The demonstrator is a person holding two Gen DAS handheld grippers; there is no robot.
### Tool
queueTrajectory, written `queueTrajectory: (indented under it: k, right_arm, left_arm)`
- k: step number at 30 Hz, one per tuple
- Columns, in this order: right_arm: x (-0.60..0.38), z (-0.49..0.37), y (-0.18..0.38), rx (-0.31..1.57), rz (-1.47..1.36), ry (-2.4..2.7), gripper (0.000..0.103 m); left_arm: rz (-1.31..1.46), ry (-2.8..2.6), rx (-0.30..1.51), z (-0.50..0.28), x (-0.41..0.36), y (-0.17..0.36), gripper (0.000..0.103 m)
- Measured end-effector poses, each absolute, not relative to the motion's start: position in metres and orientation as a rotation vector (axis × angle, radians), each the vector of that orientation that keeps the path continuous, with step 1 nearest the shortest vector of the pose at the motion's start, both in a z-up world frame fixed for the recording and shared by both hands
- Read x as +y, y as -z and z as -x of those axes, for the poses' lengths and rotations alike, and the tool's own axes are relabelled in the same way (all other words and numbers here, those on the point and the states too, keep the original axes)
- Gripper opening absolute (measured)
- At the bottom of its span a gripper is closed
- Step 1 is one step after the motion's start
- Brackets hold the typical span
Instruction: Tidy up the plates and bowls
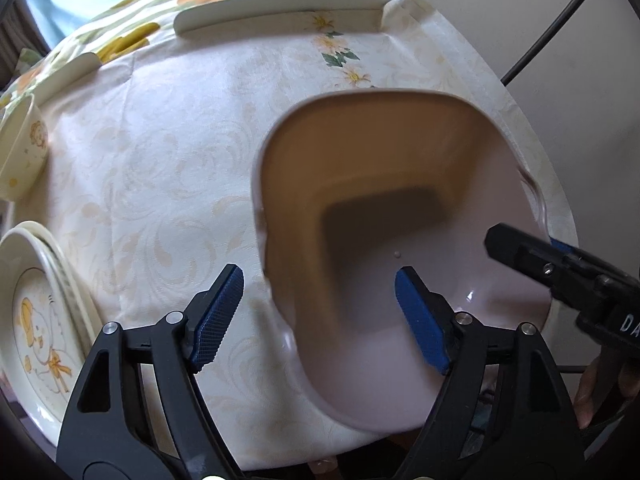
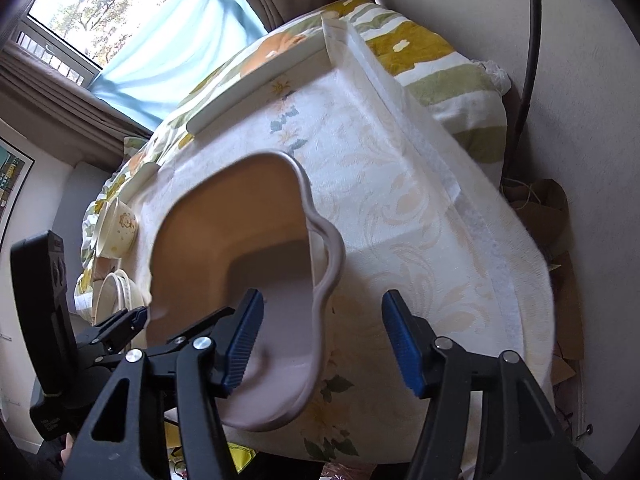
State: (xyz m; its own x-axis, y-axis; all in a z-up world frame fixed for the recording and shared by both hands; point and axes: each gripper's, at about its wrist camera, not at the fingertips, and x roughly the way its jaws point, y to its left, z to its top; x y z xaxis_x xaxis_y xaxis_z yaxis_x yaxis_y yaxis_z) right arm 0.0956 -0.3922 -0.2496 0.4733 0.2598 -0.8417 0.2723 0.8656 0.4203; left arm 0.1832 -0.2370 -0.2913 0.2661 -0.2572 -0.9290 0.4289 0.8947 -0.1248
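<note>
Stood wide apart, both: left tool [image 1: 320, 312] with its near rim of the pink bowl [image 1: 400, 240] between the pads but not pinched; right tool [image 2: 322, 340] likewise straddling the bowl's wavy right rim [image 2: 332, 256], nothing gripped. Sat on the desk [image 1: 180, 160], toward its right front corner, that bowl, large and squarish, empty. Lay stacked at the left edge, the duck-printed plates [image 1: 36, 312]; stood beyond them, a small patterned bowl [image 1: 24, 148]; rested along the far edge, a long white dish [image 1: 280, 10].

Judged best for the grasp in hand: seat one pad well inside the wall and one outside, close squarely on the rim, not on a wavy crest where slipping seemed likely. Lift level, both sides together if shared. Keep clear of the desk's edge close by.

Read only partly: white letters "DA" on the right tool's body [image 1: 632, 322]; small print on the left tool's casing [image 2: 50, 426], too fine to make out.
</note>
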Motion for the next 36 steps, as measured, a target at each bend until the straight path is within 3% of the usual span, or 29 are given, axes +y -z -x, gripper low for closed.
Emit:
queueTrajectory:
  k: [9,11,12,14,21,31,34,36]
  right_arm:
    - [-0.370,-0.114,0.160,1.001,-0.387,-0.049,0.060]
    - [-0.356,-0.126,0.140,0.960,-0.347,-0.083,0.088]
    - [-0.347,-0.136,0.129,0.925,-0.328,-0.122,0.103]
    - [-0.331,-0.153,0.115,0.892,-0.302,-0.191,0.103]
    - [-0.247,-0.232,0.094,0.956,-0.198,-0.377,0.103]
    - [-0.136,-0.330,0.138,1.128,-0.103,-0.470,0.103]
    - [-0.113,-0.350,0.168,1.197,-0.089,-0.473,0.102]
    - [-0.101,-0.362,0.189,1.252,-0.093,-0.467,0.093]
  left_arm:
    - [-0.094,0.375,1.118,-0.169,-0.178,0.205,0.077]
    - [-0.081,0.311,1.067,-0.172,-0.155,0.177,0.082]
    - [-0.079,0.279,1.046,-0.176,-0.144,0.165,0.091]
    - [-0.063,0.229,1.008,-0.183,-0.120,0.144,0.100]
    - [0.022,0.089,0.995,-0.235,-0.026,0.119,0.100]
    - [0.198,0.061,1.158,-0.322,0.079,0.160,0.100]
    - [0.207,0.084,1.218,-0.348,0.088,0.186,0.091]
    - [0.205,0.097,1.258,-0.361,0.090,0.204,0.080]
